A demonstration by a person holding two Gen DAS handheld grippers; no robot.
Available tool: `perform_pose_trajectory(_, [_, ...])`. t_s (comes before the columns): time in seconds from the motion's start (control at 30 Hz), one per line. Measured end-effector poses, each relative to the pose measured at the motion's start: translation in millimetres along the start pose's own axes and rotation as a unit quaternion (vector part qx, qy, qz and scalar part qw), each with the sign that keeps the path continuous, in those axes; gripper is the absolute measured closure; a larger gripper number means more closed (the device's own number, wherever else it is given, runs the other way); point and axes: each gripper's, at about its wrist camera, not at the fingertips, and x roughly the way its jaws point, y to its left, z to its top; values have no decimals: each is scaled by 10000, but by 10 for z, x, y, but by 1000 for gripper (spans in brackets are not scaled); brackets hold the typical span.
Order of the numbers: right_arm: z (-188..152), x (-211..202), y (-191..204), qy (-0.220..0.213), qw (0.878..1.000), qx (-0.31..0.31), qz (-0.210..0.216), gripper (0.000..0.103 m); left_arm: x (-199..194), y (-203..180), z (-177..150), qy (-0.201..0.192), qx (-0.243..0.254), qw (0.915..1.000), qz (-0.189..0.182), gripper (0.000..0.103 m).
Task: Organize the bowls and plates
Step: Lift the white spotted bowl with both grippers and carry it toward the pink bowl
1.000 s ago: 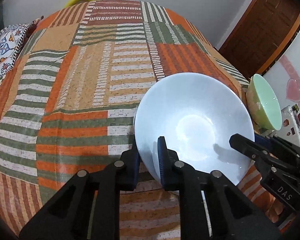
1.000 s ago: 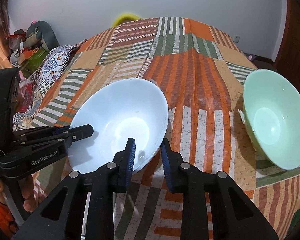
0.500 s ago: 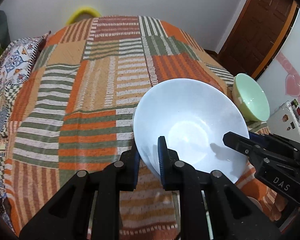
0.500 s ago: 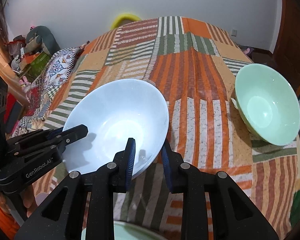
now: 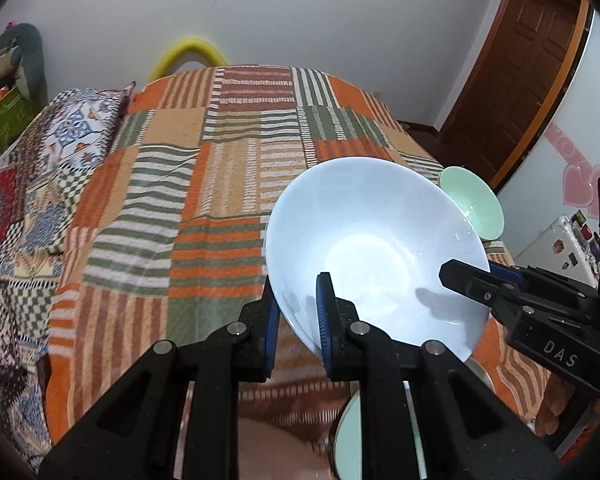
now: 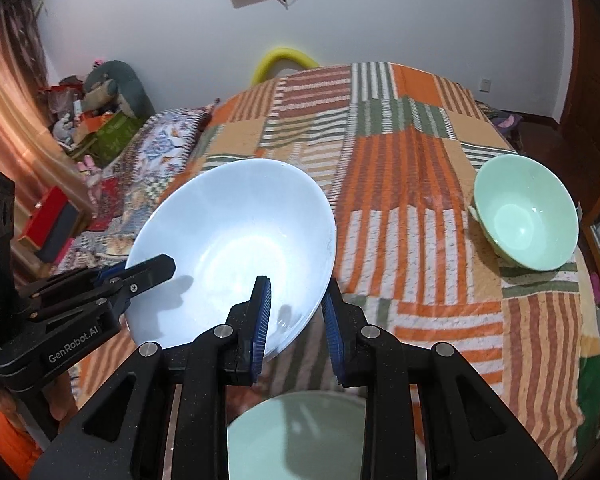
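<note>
A wide pale blue bowl (image 5: pixel 372 248) hangs tilted above the bed, held by its rim from two sides. My left gripper (image 5: pixel 298 292) is shut on the near left rim, one pad inside and one outside. My right gripper (image 6: pixel 296 292) is shut on the rim of the same bowl (image 6: pixel 236 248) at its other side. The left wrist view shows the right gripper (image 5: pixel 472 272) clamped on the bowl's right edge, and the right wrist view shows the left gripper (image 6: pixel 140 270) on its left edge. A mint green bowl (image 6: pixel 528 220) sits tilted on the bed cover at the right, partly hidden behind the held bowl in the left wrist view (image 5: pixel 480 208).
The bed (image 6: pixel 420 160) has an orange, green and white patchwork cover (image 5: pixel 160 200). A pale green dish (image 6: pixel 296 436) lies low under my grippers. A patterned pillow (image 5: pixel 80 136) lies left, a yellow hoop (image 5: pixel 188 56) behind the bed, a wooden door (image 5: pixel 520 60) at the right.
Both grippers have risen with the pale blue bowl, so the bed looks farther away. The pale green dish has come into view below them. The grips have not changed.
</note>
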Motion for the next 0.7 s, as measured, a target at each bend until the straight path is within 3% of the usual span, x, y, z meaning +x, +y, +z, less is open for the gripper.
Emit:
perform_pose_trajectory(0.4, [-207, -180, 451, 1, 9986, -238, 477, 79, -722, 278, -465, -77, -285, 9991, 306, 86])
perform_pose_trajectory(0.7, [-456, -203, 735, 160, 9966, -434, 684, 79, -991, 440, -862, 30, -526, 9976, 458, 86])
